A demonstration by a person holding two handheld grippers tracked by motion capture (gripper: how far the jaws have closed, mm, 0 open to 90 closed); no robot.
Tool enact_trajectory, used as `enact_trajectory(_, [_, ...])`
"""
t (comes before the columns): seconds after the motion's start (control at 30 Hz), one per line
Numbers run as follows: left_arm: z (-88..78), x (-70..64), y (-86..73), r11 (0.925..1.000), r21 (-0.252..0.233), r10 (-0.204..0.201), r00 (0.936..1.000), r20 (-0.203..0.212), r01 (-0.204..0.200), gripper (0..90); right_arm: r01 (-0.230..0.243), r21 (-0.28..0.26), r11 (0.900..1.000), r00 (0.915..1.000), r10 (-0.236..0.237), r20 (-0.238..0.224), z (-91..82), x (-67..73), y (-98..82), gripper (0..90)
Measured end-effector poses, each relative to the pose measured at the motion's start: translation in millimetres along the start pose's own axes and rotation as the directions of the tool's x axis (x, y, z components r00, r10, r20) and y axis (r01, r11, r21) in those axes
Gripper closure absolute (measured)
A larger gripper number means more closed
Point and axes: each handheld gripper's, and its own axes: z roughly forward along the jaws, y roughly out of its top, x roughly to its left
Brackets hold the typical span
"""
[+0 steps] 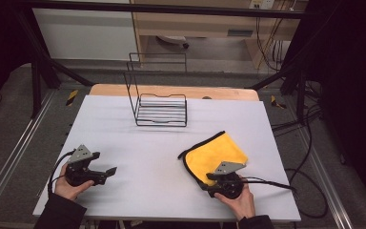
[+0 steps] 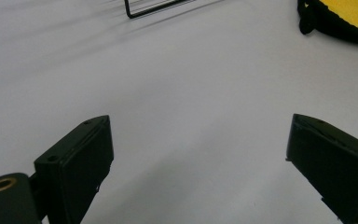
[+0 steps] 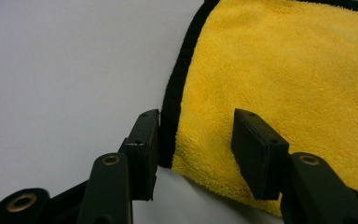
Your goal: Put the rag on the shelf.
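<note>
At five o'clock on the white table, the right gripper straddles the yellow cloth's black-edged near corner, jaws partly closed, not yet pinching; at seven o'clock the left gripper gapes; at twelve, a wire rack

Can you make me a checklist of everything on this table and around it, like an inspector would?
Surface: white table top, bare across the middle.
Job's things: yellow cloth with black edging, lying flat near the right front.
Clutter: black wire rack at the back.
Grippers: left gripper open over bare table; right gripper with its jaws either side of the cloth's near corner.
Cables: black cable trails from the right gripper.
Surroundings: grey floor, metal frame.
</note>
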Motion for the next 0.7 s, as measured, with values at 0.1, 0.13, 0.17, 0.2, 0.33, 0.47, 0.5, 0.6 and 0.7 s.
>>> enact_trajectory(0.1, [0.3,-0.7,-0.2,1.0000,0.003,0.001,1.0000,0.000,-0.001,7.2,0.031,0.004,1.000,0.9989,-0.031,0.034,1.7,4.2,-1.2,55.4])
enact_trajectory(0.13, [0.0,-0.7,-0.2,1.0000,0.002,0.002,1.0000,0.000,-0.002,7.2,0.042,0.006,0.999,0.9981,-0.042,0.046,2.2,4.9,-1.4,56.7])
enact_trajectory(0.17, [-0.2,-0.6,-0.2,1.0000,0.001,0.002,1.0000,0.000,-0.002,7.2,0.043,0.010,0.999,0.9978,-0.043,0.050,2.1,5.1,-1.2,58.9])
enact_trajectory(0.2, [-0.3,-0.5,-0.2,1.0000,0.001,0.002,1.0000,-0.001,-0.002,7.3,0.042,0.010,0.999,0.9976,-0.042,0.055,2.1,4.9,-1.0,60.4])
enact_trajectory(0.33, [0.0,-0.3,-0.4,1.0000,0.001,0.001,1.0000,0.000,-0.001,7.4,0.051,0.019,0.999,0.9965,-0.052,0.066,1.7,4.1,-0.6,67.2])
enact_trajectory(0.47, [0.6,-0.8,-0.4,1.0000,0.007,0.003,1.0000,0.000,-0.003,7.5,0.052,0.024,0.998,0.9958,-0.053,0.074,1.1,3.4,0.3,75.3])
enact_trajectory(0.5, [0.5,-0.8,-0.3,1.0000,0.007,0.004,1.0000,-0.001,-0.004,7.5,0.049,0.027,0.998,0.9961,-0.051,0.072,0.5,3.4,0.7,77.0])
enact_trajectory(0.6, [0.4,-0.8,-0.4,1.0000,0.006,0.004,1.0000,-0.001,-0.004,7.7,0.049,0.043,0.998,0.9953,-0.053,0.081,-0.6,4.3,2.7,80.1])
enact_trajectory(0.7, [0.3,-0.5,-0.5,1.0000,0.006,0.006,1.0000,-0.002,-0.006,7.7,0.045,0.052,0.998,0.9959,-0.049,0.076,-2.6,3.0,4.5,81.3])
